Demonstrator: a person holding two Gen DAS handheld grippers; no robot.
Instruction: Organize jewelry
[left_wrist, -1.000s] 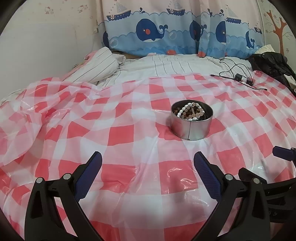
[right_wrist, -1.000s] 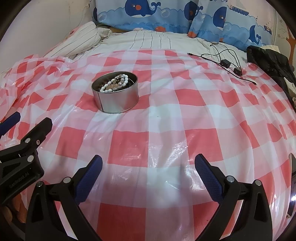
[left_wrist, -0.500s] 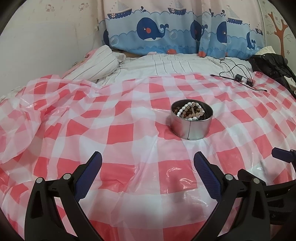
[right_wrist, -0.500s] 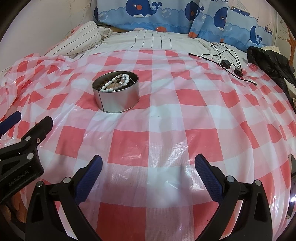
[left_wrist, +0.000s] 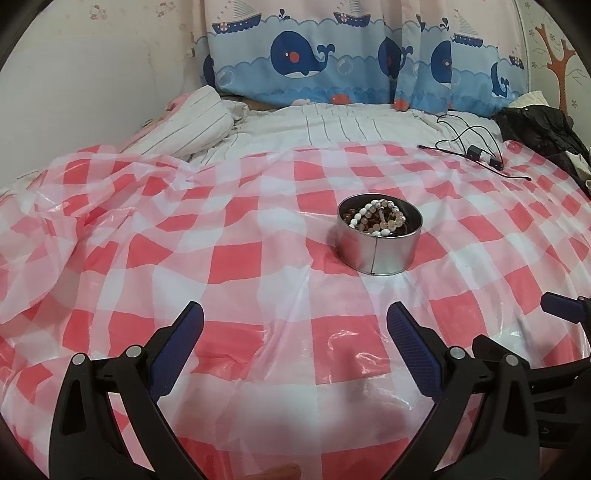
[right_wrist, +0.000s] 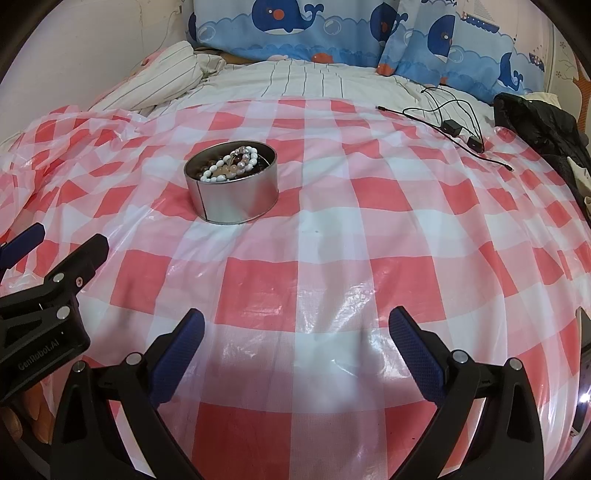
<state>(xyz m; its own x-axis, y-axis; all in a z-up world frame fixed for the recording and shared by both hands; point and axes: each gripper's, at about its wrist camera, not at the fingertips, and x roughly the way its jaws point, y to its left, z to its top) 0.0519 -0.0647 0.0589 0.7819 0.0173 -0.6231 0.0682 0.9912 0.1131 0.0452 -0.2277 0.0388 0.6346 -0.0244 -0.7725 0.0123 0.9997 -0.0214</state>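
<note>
A round silver tin (left_wrist: 378, 251) stands on the red-and-white checked plastic sheet (left_wrist: 236, 258); it also shows in the right wrist view (right_wrist: 236, 199). Several bead bracelets (left_wrist: 376, 220), white, pink and brown, lie inside it, also seen in the right wrist view (right_wrist: 232, 168). My left gripper (left_wrist: 294, 332) is open and empty, low over the sheet, well in front of the tin. My right gripper (right_wrist: 296, 336) is open and empty, in front and to the right of the tin. The left gripper's body shows at the left edge of the right wrist view (right_wrist: 48, 306).
A black cable with small adapters (right_wrist: 452, 127) lies at the back right. A black jacket (right_wrist: 543, 129) is at the far right. A striped pillow (left_wrist: 184, 122) and whale-print curtain (left_wrist: 332, 66) are behind. The sheet is wrinkled at the left (left_wrist: 74, 206).
Both grippers have stayed open and almost still; the views have shifted only slightly. The tin and bracelets have not moved.
</note>
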